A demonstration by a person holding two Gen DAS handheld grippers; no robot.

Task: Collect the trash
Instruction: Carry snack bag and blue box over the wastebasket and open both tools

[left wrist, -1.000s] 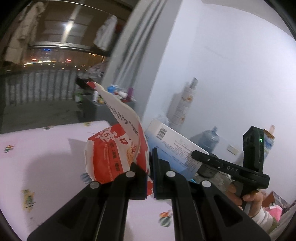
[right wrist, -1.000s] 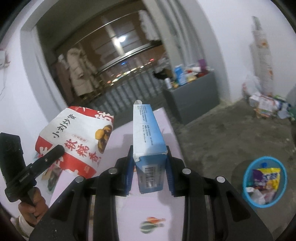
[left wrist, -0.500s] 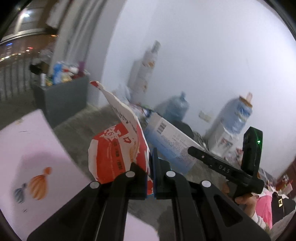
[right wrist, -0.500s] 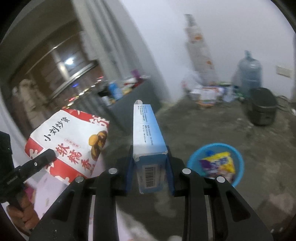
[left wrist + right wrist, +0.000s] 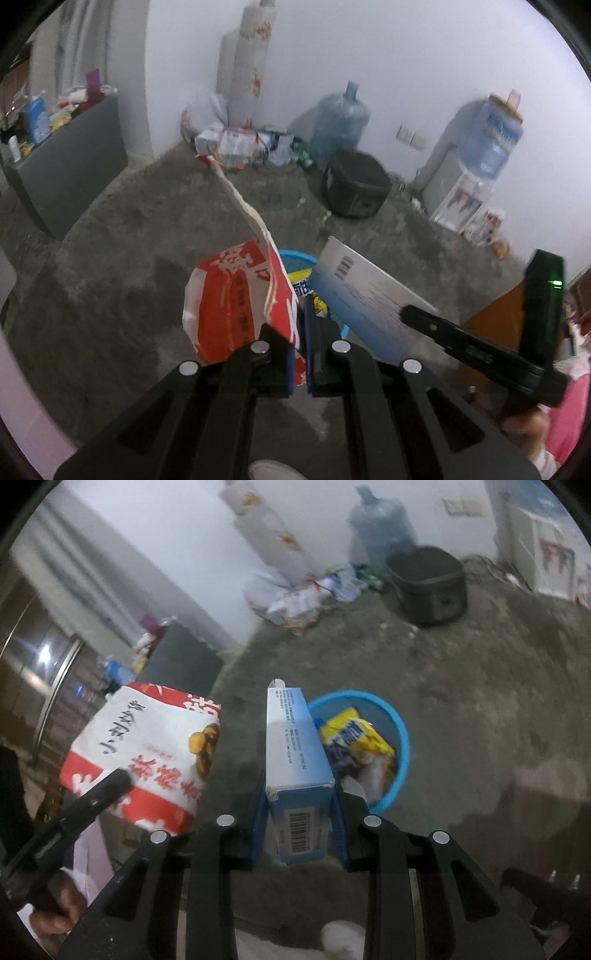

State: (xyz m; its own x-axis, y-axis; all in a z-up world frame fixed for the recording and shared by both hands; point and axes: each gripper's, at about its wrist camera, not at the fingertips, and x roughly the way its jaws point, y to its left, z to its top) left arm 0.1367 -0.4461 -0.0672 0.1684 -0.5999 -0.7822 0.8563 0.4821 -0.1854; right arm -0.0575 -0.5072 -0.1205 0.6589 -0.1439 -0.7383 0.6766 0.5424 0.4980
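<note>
My left gripper (image 5: 300, 354) is shut on the edge of a red and white snack bag (image 5: 236, 302), which hangs in the air above the floor. The same bag (image 5: 147, 749) shows at the left of the right wrist view. My right gripper (image 5: 300, 834) is shut on a blue and white carton (image 5: 297, 760), seen also as the carton (image 5: 365, 295) to the right in the left wrist view. A blue bin (image 5: 397, 738) with yellow wrappers stands on the floor just beyond the carton; its rim (image 5: 295, 256) peeks out between the two items.
A black rice cooker (image 5: 354, 188) and a big water jug (image 5: 341, 125) stand by the far wall, with a pile of bags (image 5: 240, 140) beside them. A grey cabinet (image 5: 70, 166) is at the left, a water dispenser (image 5: 476, 166) at the right. Bare concrete floor surrounds the bin.
Both grippers have swung away from the pink table and sunk toward the floor, each keeping its item. The blue bin now lies right under them.
</note>
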